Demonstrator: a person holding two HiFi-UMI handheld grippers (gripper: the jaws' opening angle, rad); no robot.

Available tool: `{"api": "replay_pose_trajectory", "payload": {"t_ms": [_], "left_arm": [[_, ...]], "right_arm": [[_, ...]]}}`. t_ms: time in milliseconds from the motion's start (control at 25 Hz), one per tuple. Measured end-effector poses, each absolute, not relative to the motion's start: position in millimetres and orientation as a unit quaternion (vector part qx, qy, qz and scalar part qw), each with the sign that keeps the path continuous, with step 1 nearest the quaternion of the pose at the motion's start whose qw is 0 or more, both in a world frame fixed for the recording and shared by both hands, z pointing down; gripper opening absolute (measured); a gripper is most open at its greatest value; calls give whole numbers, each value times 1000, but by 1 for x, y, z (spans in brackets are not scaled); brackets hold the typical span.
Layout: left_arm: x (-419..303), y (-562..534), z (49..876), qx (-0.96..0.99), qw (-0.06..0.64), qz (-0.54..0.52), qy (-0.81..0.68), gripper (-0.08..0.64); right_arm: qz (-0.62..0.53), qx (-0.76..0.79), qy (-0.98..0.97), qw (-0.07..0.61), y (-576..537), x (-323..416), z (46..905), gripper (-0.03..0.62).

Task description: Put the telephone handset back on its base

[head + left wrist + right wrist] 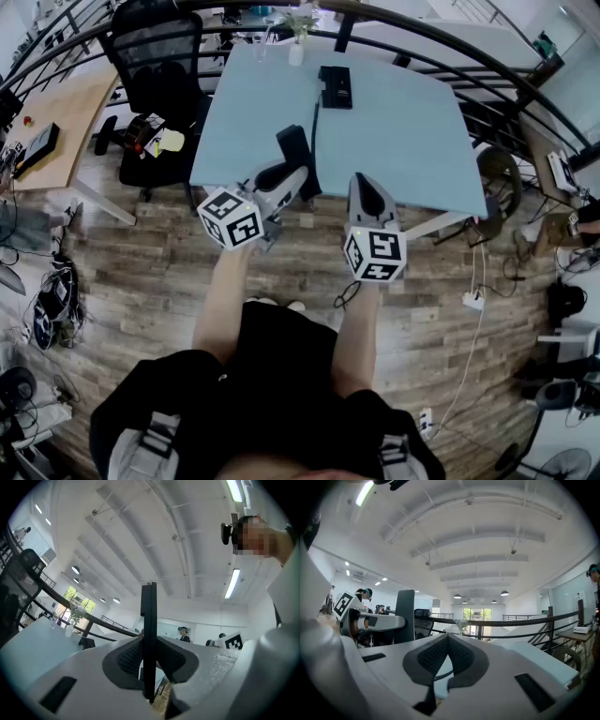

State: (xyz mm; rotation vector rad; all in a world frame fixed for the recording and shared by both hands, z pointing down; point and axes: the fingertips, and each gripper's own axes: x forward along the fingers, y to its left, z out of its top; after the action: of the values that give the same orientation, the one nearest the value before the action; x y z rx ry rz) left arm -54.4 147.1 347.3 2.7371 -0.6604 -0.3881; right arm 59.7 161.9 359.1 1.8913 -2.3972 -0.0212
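The black telephone handset (pixel 296 150) stands upright over the near edge of the light blue table (pixel 403 131), with my left gripper (pixel 298 180) shut on it. The left gripper view shows the handset (pixel 149 616) edge-on, pinched between the dark pads (pixel 129 658) of the left gripper (pixel 149 660). A dark cord (pixel 316 127) runs from it toward the black telephone base (pixel 336 86) at the far middle of the table. My right gripper (pixel 364 184) hovers beside it at the table's near edge, shut and empty. In the right gripper view, that gripper's (pixel 447 641) pads meet, and the handset (pixel 405 616) rises at the left.
A small white vase with a plant (pixel 297 45) and a glass (pixel 260 47) stand at the table's far edge. A black office chair (pixel 159 70) sits left of the table, beside a wooden desk (pixel 56 117). A dark railing (pixel 487 66) curves behind the table.
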Motion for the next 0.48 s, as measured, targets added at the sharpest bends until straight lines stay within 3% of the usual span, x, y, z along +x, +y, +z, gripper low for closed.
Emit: {"api": "replay_pose_trajectory", "payload": {"t_ms": [480], "left_arm": [[-46,136,350,939,179,-167,-240,74]], "right_arm": [[-36,583,-811,34,146,58,357,-6]]}}
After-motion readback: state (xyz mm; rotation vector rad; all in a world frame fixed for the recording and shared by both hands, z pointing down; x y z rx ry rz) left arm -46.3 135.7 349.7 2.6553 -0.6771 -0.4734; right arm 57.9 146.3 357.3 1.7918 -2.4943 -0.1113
